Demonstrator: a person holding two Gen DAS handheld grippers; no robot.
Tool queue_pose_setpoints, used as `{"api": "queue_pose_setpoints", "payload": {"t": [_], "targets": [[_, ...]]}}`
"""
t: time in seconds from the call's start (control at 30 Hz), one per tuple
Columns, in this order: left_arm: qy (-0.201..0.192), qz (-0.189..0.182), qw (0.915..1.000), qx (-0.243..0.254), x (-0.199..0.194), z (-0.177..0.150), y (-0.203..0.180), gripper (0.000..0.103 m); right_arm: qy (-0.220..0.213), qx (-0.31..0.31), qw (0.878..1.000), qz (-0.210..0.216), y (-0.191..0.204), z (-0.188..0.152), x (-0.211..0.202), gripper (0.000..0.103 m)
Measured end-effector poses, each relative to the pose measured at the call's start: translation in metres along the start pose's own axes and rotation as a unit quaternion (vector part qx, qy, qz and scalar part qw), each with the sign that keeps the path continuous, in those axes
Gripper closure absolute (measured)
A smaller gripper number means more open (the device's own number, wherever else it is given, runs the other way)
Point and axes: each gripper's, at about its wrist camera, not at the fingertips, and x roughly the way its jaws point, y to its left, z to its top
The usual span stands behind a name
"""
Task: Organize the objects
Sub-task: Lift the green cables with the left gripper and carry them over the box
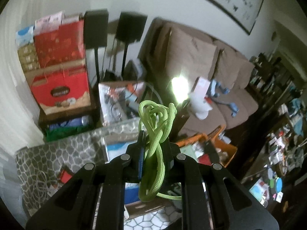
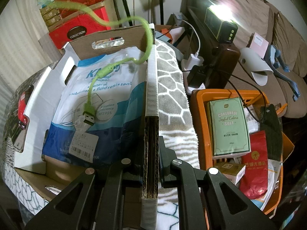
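My left gripper [image 1: 154,143] is shut on a bundled lime-green cable [image 1: 156,126] and holds it in the air above the cardboard box. In the right wrist view the same green cable [image 2: 113,65] hangs down from the upper left, and its USB plug [image 2: 88,116] dangles over a blue-and-white mask pack [image 2: 92,103] lying in the cardboard box [image 2: 107,36]. My right gripper [image 2: 151,149] is shut on the box's right wall [image 2: 151,88], a thick corrugated edge wrapped in white tape.
The box sits on a grey pebble-pattern blanket [image 2: 170,88]. An orange basket [image 2: 201,115] to the right holds a green tissue pack [image 2: 229,126] and a red pouch [image 2: 256,164]. Red gift boxes [image 1: 61,65] stack at the left. A brown sofa [image 1: 207,61] with a lit lamp [image 2: 220,26] stands behind.
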Motion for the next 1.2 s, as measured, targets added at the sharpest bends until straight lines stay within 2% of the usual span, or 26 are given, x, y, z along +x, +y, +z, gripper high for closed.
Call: {"api": "queue_pose_setpoints", "payload": {"t": [0.23,0.47,0.7,0.87,1.2], "targets": [[0.034,0.025,0.9991,0.000,0.035,-0.031,0.020,0.089,0.001,-0.001,1.000,-0.001,0.001,0.000,0.000,0.093],[0.082,0.017,0.9965,-0.002,0.080,-0.067,0.027,0.089,0.002,-0.002,1.000,-0.003,0.003,0.002,0.000,0.093],[0.102,0.032,0.9942,0.009,0.115,-0.088,0.018,0.089,0.002,-0.002,1.000,-0.004,0.004,0.003,0.000,0.093],[0.117,0.041,0.9922,-0.002,0.141,-0.102,0.020,0.089,0.003,-0.002,1.000,-0.003,0.004,0.003,0.000,0.093],[0.129,0.060,0.9896,-0.022,0.165,-0.120,0.028,0.088,0.002,-0.001,1.000,-0.003,0.004,0.003,-0.001,0.093]]}}
